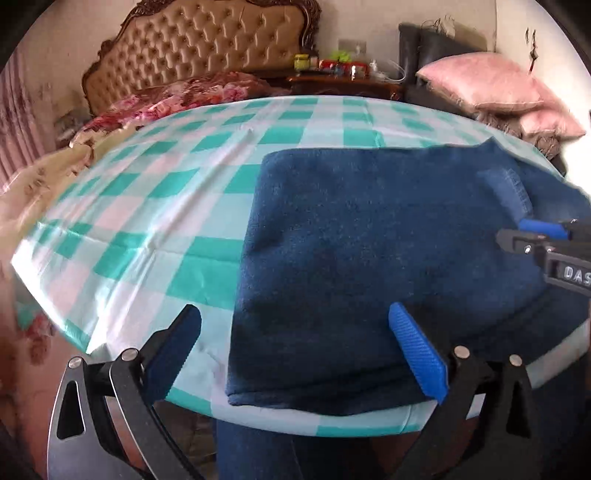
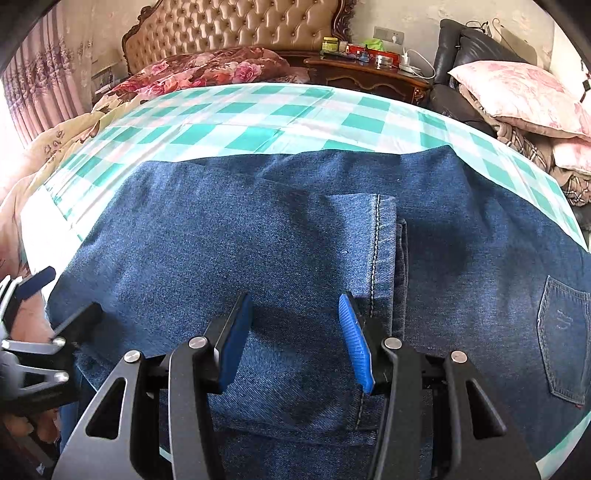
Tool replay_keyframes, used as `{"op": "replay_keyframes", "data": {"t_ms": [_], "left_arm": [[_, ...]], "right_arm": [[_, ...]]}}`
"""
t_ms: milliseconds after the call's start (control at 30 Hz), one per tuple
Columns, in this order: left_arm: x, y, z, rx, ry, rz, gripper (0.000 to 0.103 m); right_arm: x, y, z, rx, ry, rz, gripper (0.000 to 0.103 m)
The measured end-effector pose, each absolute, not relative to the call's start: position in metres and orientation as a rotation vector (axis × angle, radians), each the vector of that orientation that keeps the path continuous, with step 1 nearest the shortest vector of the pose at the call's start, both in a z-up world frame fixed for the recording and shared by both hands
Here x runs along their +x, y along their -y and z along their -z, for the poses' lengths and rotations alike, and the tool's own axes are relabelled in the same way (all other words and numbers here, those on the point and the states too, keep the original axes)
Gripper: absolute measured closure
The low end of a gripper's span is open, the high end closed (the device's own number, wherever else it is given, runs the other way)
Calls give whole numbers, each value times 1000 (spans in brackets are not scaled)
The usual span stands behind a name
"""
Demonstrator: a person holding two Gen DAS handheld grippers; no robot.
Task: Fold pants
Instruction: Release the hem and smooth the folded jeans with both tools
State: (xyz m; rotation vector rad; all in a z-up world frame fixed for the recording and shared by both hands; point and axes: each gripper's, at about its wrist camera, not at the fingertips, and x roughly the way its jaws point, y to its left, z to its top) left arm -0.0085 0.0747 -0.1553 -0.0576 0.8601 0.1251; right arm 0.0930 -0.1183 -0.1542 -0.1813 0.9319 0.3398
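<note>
Blue jeans (image 1: 369, 240) lie folded on a table covered with a green-and-white checked cloth (image 1: 147, 221). My left gripper (image 1: 295, 314) is open wide at the fold's near left corner. One pad is over the cloth, the other is over the denim, and neither presses on anything. In the right wrist view the jeans (image 2: 221, 240) show a stitched leg hem (image 2: 376, 240) and a back pocket (image 2: 565, 339). My right gripper (image 2: 295, 301) is half open just above the denim, left of the hem, with nothing pinched. The left gripper (image 2: 64, 295) shows at that view's left edge.
Behind the table stands a bed with a tufted headboard (image 2: 240, 26) and a floral quilt (image 2: 207, 70). A dark nightstand (image 2: 369, 74) carries jars and boxes. Pink pillows (image 2: 517, 96) are piled on a dark chair at the right. The table's near edge (image 1: 332, 424) is close below the left gripper.
</note>
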Motion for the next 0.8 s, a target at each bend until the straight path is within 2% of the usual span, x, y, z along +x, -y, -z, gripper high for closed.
{"op": "replay_keyframes", "data": {"t_ms": [167, 233, 367, 467, 533, 600, 700, 800], "left_arm": [[-14, -94, 156, -128, -882, -123, 4], [-16, -93, 155, -131, -875, -107, 8], [-19, -93, 156, -136, -862, -92, 11], [-19, -92, 155, -131, -857, -64, 19], [-22, -91, 154, -132, -851, -40, 29], [-25, -91, 153, -143, -846, -16, 35], [-30, -92, 152, -164, -841, 7, 44], [-34, -92, 151, -171, -840, 13, 46]], "right_arm": [[98, 123, 146, -137, -959, -333, 55], [100, 126, 132, -106, -916, -337, 55], [121, 121, 108, -120, -841, -338, 56], [146, 122, 118, -156, -876, -272, 71], [163, 126, 139, -185, -944, -223, 89], [162, 131, 144, -198, -916, -224, 96], [155, 123, 147, -274, -886, -207, 96], [152, 122, 150, -294, -868, -190, 96]]}}
